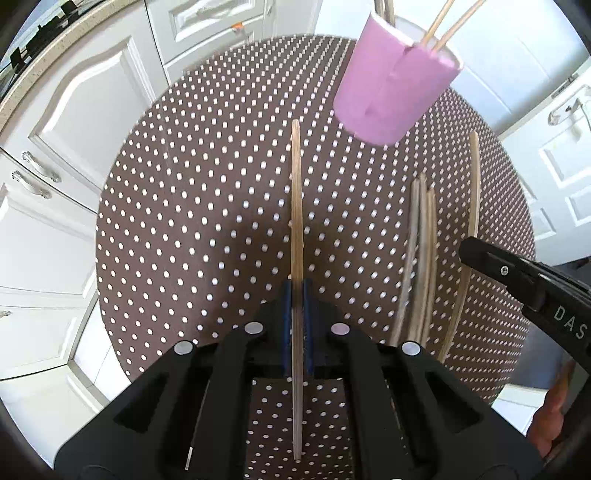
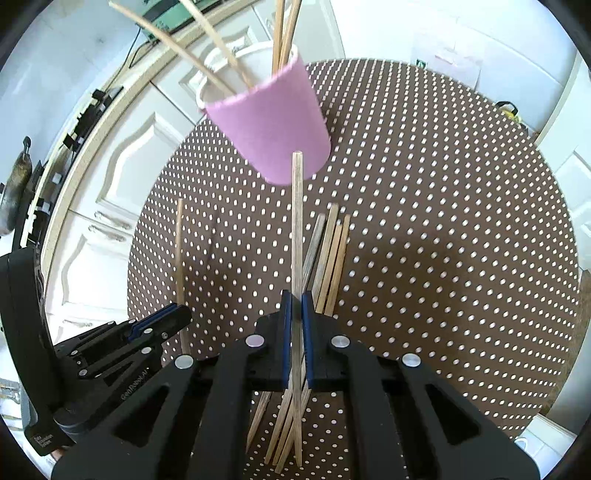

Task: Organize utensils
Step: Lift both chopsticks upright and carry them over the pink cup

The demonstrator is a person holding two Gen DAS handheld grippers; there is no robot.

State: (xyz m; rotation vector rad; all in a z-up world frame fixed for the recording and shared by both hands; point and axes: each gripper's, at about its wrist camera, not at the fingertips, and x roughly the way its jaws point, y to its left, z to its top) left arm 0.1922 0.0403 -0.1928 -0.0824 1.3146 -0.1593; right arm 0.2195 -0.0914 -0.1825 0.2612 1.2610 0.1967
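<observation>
Gripping one wooden chopstick each, we hold both tools above the round table (image 1: pixel 192 192), which is covered in a brown cloth with white dots. The left gripper (image 1: pixel 297 291) has its blue pads pressed together on a chopstick (image 1: pixel 296 206) that runs straight forward from the pads and also back beneath the tool body. The right gripper (image 2: pixel 296 302) pinches its own chopstick (image 2: pixel 297 221) in the same manner, with the far end pointing toward the pink cup (image 2: pixel 273 129). The cup stands upright on the far part of the table, and we see several chopsticks already placed in it (image 2: pixel 284 33), leaning outward above the rim. A loose bundle of chopsticks (image 2: pixel 328 258) lies flat on the cloth just beside and under the right tool, between the two held sticks in the left wrist view. White cabinet doors (image 1: pixel 85 110) with metal handles surround the table, and a counter edge runs along the upper left of both views.
</observation>
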